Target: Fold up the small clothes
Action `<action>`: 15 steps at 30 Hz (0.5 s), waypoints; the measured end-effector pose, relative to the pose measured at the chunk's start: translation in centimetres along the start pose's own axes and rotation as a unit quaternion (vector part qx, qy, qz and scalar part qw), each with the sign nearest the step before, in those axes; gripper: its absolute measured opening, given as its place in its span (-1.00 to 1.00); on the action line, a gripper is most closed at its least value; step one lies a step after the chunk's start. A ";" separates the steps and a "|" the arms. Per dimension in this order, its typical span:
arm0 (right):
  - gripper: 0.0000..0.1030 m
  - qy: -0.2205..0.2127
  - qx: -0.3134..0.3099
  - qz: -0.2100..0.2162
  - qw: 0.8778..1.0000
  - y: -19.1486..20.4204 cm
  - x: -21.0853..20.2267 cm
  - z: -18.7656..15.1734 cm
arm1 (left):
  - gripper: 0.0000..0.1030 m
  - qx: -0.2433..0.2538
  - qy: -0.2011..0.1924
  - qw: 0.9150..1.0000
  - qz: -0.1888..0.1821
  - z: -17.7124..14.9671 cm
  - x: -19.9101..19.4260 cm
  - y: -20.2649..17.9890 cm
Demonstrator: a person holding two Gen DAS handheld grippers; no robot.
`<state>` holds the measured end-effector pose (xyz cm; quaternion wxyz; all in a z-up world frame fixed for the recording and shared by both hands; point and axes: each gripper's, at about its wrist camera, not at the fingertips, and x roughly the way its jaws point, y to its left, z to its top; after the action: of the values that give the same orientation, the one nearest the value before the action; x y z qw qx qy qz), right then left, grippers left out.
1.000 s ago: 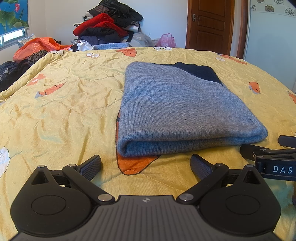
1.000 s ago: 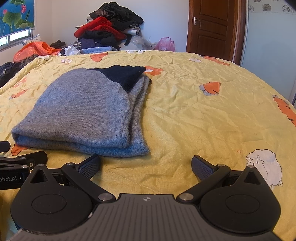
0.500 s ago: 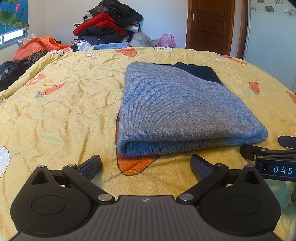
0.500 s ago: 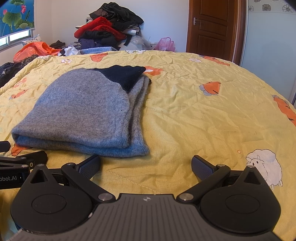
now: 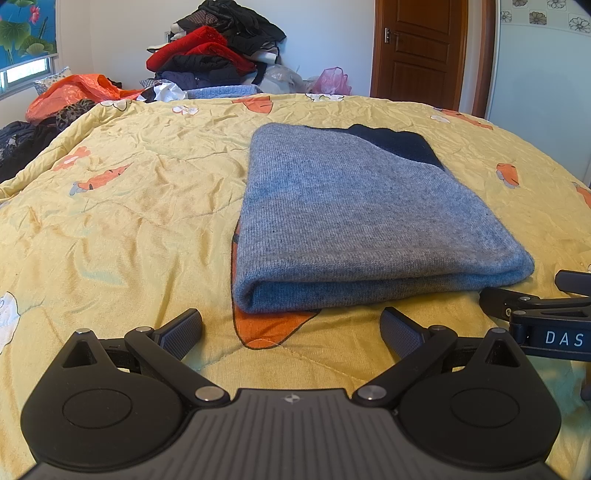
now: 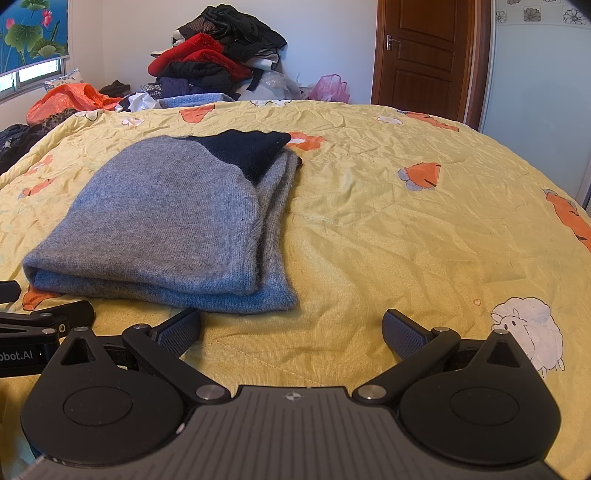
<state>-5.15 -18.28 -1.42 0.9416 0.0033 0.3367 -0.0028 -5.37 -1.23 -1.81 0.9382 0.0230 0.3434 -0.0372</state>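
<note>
The grey sweater (image 5: 351,218) lies folded flat on the yellow quilt (image 5: 129,221). At its 6 o'clock edge, left gripper (image 5: 291,328) and right gripper (image 6: 291,328) sit spread and empty; this fold looks finished.

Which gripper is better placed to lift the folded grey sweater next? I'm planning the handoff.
Left, probably. The left gripper sits open straight before the folded sweater's near edge; the right gripper, also open, faces mostly bare quilt, with the sweater off to its left.

Home bedroom: bed (image 5: 122,221) w/ yellow cartoon-print quilt, heap of clothes (image 5: 218,55) piled vs the white wall, brown wooden door (image 5: 417,51), window w/ lotus-print blind (image 6: 33,33)
</note>
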 end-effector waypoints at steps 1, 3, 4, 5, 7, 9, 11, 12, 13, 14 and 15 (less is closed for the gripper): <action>1.00 0.000 0.000 0.000 1.000 0.0 0.0 0.0 | 1.00 0.000 0.000 1.000 0.000 0.0 0.0 0.0; 1.00 0.000 0.000 0.000 1.000 0.0 0.0 0.0 | 1.00 -0.001 0.000 1.000 0.001 0.0 0.0 0.0; 1.00 0.000 0.000 0.000 1.000 0.0 0.0 0.0 | 1.00 -0.001 -0.001 1.000 0.001 0.0 0.0 0.0; 1.00 0.000 0.000 0.000 1.000 0.0 0.0 0.0 | 1.00 -0.001 0.000 1.000 0.002 0.0 0.0 0.0; 1.00 0.000 0.000 0.000 1.000 0.0 0.0 0.0 | 1.00 -0.001 0.000 1.000 0.002 0.0 0.0 0.0; 1.00 0.000 0.000 0.000 1.000 0.0 0.0 0.0 | 1.00 -0.001 -0.001 1.000 0.001 0.0 0.0 0.0; 1.00 0.000 0.000 0.000 1.000 0.0 0.0 0.0 | 1.00 -0.001 -0.001 1.000 0.001 0.0 0.0 0.0; 1.00 0.000 0.000 0.000 1.000 0.0 0.0 0.0 | 1.00 -0.001 -0.001 1.000 0.001 0.0 0.0 0.0; 1.00 0.000 0.000 0.000 1.000 0.0 0.0 0.0 | 1.00 -0.001 -0.001 1.000 0.001 0.0 0.0 0.0; 1.00 0.000 0.000 0.000 1.000 0.0 0.0 0.0 | 1.00 -0.001 -0.001 1.000 0.001 0.0 0.0 0.0; 1.00 0.000 0.000 0.000 1.000 0.0 0.0 0.0 | 1.00 -0.001 -0.001 1.000 0.001 0.0 0.0 0.0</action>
<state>-5.16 -18.28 -1.41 0.9416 0.0030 0.3367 -0.0031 -5.39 -1.23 -1.80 0.9384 0.0224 0.3429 -0.0355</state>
